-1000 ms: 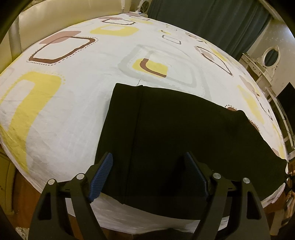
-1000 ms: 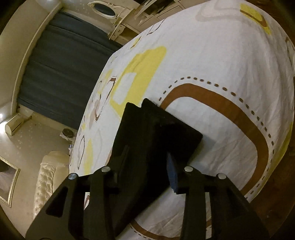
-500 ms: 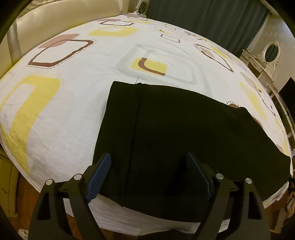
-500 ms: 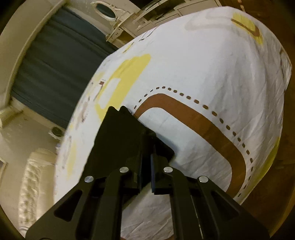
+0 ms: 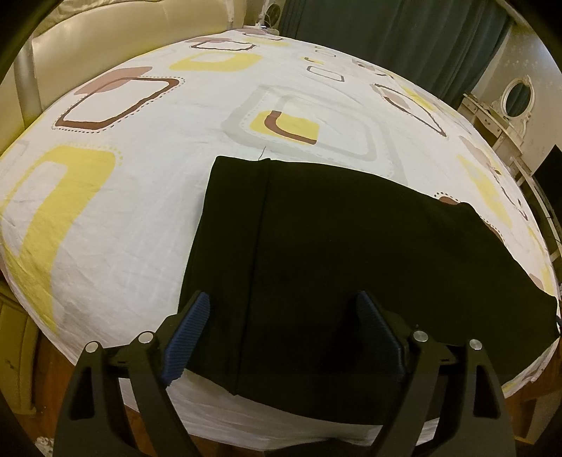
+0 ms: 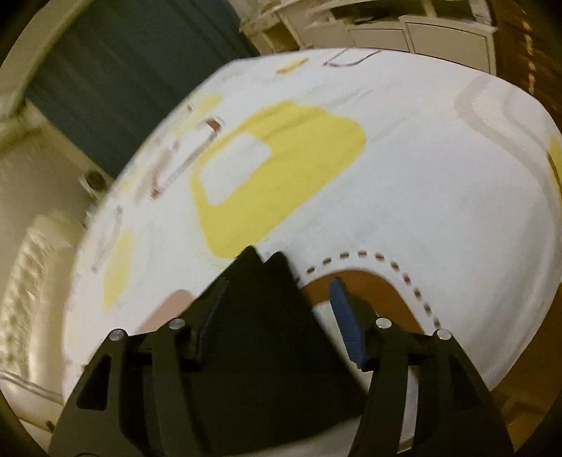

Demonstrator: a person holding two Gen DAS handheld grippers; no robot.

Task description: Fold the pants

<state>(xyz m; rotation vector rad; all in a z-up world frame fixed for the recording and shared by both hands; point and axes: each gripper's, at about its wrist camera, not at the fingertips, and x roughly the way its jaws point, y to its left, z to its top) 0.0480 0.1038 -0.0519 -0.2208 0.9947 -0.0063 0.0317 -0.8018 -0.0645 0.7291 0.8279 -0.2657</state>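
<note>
The left gripper (image 5: 281, 337) hovers with its jaws spread wide and nothing between them, its blue-ribbed fingers (image 5: 188, 335) straddling the near end of the black pants (image 5: 344, 253). The garment lies directly ahead and below. Its long axis runs across the claw's line of sight, from a squared end near the middle of the bed out toward the bed's right edge, and its near border almost reaches the front edge. A lengthwise seam or fold line runs away from the claw just inside the left finger.

The right gripper (image 6: 277, 323) is also parted and empty, poised over the opposite, pointed end of the pants (image 6: 267, 334); this view is motion-blurred, so contact with the cloth cannot be judged. Each claw is nearest its own end, which suggests a lengthwise fold is coming.

The patterned bedsheet (image 5: 116, 218) is white with yellow, brown and grey squares, lightly creased. Beyond it stand a cream padded headboard (image 5: 116, 38), dark green curtains (image 5: 393, 31) and a white dresser with an oval mirror (image 5: 516, 96).
</note>
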